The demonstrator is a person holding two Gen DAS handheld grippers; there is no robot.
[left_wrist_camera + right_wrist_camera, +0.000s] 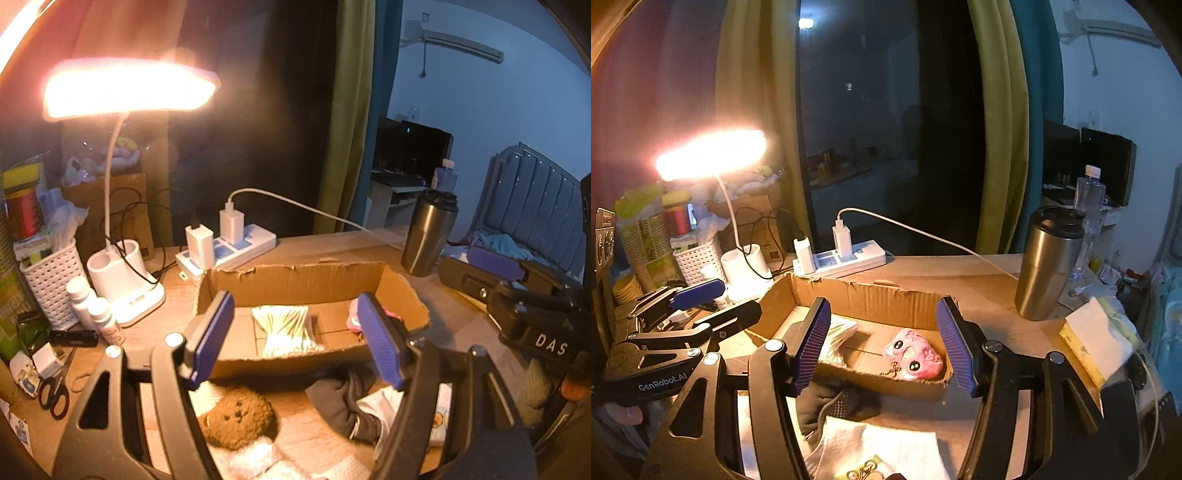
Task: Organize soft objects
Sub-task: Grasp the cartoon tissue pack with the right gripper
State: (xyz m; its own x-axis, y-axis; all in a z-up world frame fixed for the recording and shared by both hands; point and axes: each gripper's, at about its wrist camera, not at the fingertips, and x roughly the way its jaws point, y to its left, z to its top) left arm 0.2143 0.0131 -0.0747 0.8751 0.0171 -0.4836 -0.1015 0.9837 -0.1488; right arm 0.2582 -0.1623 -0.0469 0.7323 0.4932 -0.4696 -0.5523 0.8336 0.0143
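Both claws stand apart, empty. Lower the left gripper (295,339) onto the brown plush bear (238,417) at 6 o'clock; clamp its body centrally, then lift clear into the cardboard box (295,280).

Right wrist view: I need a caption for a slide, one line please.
Open right gripper above a cardboard box holding a pink plush toy, with nothing between its jaws.

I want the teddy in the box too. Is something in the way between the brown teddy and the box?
Only the box's low front wall, which the brown teddy must go over. The left gripper's open fingers hold nothing.
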